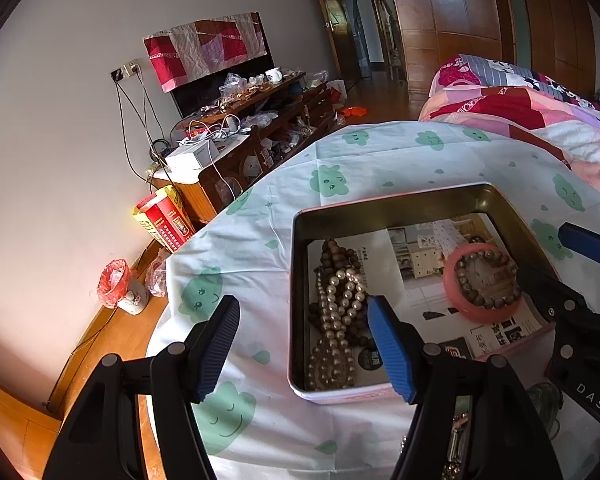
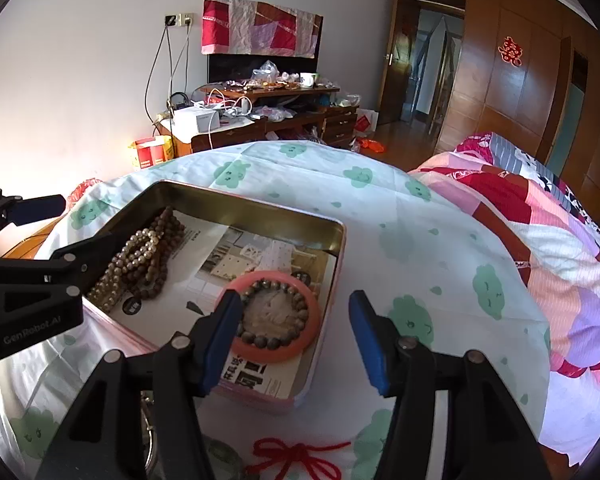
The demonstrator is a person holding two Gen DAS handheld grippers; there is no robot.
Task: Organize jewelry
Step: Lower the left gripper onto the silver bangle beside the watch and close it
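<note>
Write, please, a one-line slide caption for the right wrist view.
Open right gripper hovers above pink bangle in metal tin.

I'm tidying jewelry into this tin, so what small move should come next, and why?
Probably lower the right hand-held gripper, open and empty, toward the knotted red cord lying on the cloud-print cloth outside the rectangular metal tin; beads already sit inside.

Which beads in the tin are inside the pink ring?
The dark bead bracelet, curled in a circle inside the pink ring. The pearl necklace and brown bead string lie heaped at the tin's other side.
</note>
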